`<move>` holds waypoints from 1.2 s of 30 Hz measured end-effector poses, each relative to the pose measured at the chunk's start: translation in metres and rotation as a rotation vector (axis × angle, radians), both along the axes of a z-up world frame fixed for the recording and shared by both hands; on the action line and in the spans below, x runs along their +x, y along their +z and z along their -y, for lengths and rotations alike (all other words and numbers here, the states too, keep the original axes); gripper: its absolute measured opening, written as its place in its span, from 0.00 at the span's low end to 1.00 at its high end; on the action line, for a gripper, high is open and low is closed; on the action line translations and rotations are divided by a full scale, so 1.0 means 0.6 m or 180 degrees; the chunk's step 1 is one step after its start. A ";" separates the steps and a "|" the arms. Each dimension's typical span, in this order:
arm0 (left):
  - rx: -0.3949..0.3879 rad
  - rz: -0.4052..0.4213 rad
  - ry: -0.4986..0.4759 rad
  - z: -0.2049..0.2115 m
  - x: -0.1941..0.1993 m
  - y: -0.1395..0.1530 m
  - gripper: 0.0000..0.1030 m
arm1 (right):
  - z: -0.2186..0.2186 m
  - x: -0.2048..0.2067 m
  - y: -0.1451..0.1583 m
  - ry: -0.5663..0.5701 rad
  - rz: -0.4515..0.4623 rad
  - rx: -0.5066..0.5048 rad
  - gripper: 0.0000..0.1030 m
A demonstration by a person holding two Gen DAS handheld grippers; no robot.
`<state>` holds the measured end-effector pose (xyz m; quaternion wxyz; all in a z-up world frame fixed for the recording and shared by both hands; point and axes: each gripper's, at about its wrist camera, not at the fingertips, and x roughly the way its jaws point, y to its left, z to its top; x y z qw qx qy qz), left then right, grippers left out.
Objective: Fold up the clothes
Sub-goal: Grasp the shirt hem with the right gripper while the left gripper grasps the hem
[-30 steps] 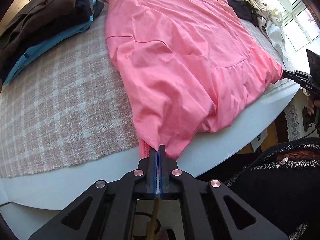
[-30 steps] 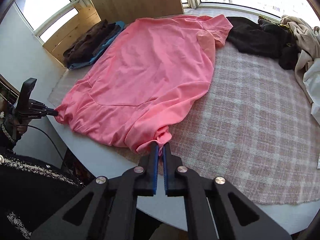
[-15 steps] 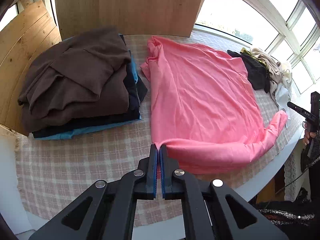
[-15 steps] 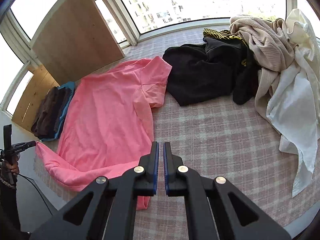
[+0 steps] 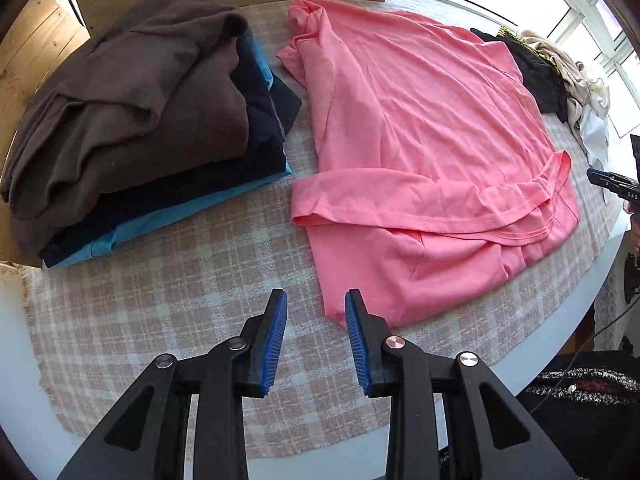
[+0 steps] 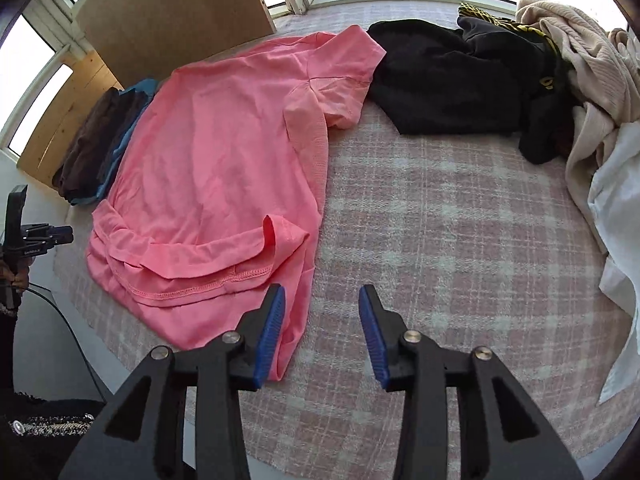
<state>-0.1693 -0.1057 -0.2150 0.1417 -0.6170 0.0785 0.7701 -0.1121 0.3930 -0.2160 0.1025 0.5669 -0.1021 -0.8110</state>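
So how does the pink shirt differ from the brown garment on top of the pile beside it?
The pink cotton shirt lies spread out alone on the checked cloth, only its hem turned up; the brown fleecy garment is folded compact. The pink shirt sits directly on the cloth, the brown one tops a stack of dark and blue clothes. Pink looks thin and smooth, brown thick and fuzzy. Neither is gripped.

We see a round white table (image 5: 568, 332) under a pink plaid cloth (image 5: 180, 300), with a pink shirt (image 5: 408, 120) mid-cloth, folded clothes (image 5: 132, 120) at the left edge and unfolded garments (image 6: 520, 80) at the right edge.
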 end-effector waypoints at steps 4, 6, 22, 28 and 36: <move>-0.0041 0.0143 0.0036 -0.013 -0.034 -0.035 0.28 | 0.005 -0.021 -0.008 -0.0021 0.0102 -0.0055 0.37; -0.0259 0.0107 -0.0057 -0.027 -0.049 -0.051 0.28 | 0.011 -0.029 -0.010 0.0003 0.0142 -0.0061 0.37; -0.0298 -0.0028 -0.0478 -0.053 -0.072 -0.076 0.01 | 0.028 -0.009 0.003 0.0451 0.0045 0.0413 0.37; -0.0214 -0.0031 -0.0510 -0.052 -0.070 -0.066 0.00 | 0.065 -0.037 0.010 0.0701 0.0041 0.0387 0.37; -0.0177 -0.0030 -0.0502 -0.056 -0.062 -0.067 0.00 | 0.069 -0.082 -0.027 0.0661 0.0302 0.0680 0.03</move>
